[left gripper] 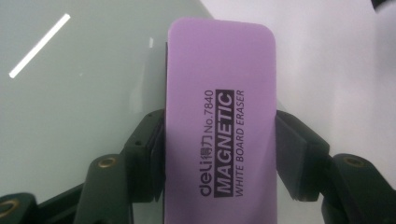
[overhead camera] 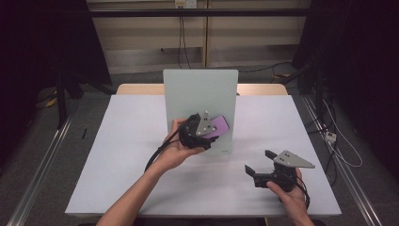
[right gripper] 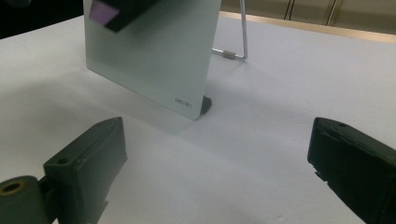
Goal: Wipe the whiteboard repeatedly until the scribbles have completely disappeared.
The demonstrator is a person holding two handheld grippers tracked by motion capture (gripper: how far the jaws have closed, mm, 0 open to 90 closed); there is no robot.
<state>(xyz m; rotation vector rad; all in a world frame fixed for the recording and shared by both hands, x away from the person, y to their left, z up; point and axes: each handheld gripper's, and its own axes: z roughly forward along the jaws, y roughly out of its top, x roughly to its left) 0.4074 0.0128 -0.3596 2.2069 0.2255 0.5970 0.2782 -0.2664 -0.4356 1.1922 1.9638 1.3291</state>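
High view: at frame centre the left hand [overhead camera: 176,150] lifts the left tool [overhead camera: 214,129], clamped on a purple eraser [overhead camera: 219,126] against the pale whiteboard [overhead camera: 200,94] standing on the bench [overhead camera: 131,141]. At lower right, the right tool [overhead camera: 259,165] rests low, jaws apart.

Left gripper view: both jaws press the eraser's [left gripper: 219,130] long sides, centre frame.

Right gripper view: jaws spread wide over bare bench [right gripper: 261,140]; whiteboard [right gripper: 159,60] upper left, eraser [right gripper: 105,11] at its top.

The board [overhead camera: 200,101] I face looks like smooth, glossy pale glass, catching a bright strip of light, with a thin bare metal wire stand [right gripper: 240,32] behind. My left hand-held gripper [left gripper: 219,149] has matt black plastic jaws pinching a smooth, satin purple eraser [left gripper: 219,116]. The worktop [overhead camera: 122,155] is covered in a matt white sheet, with a wood edge at the back.
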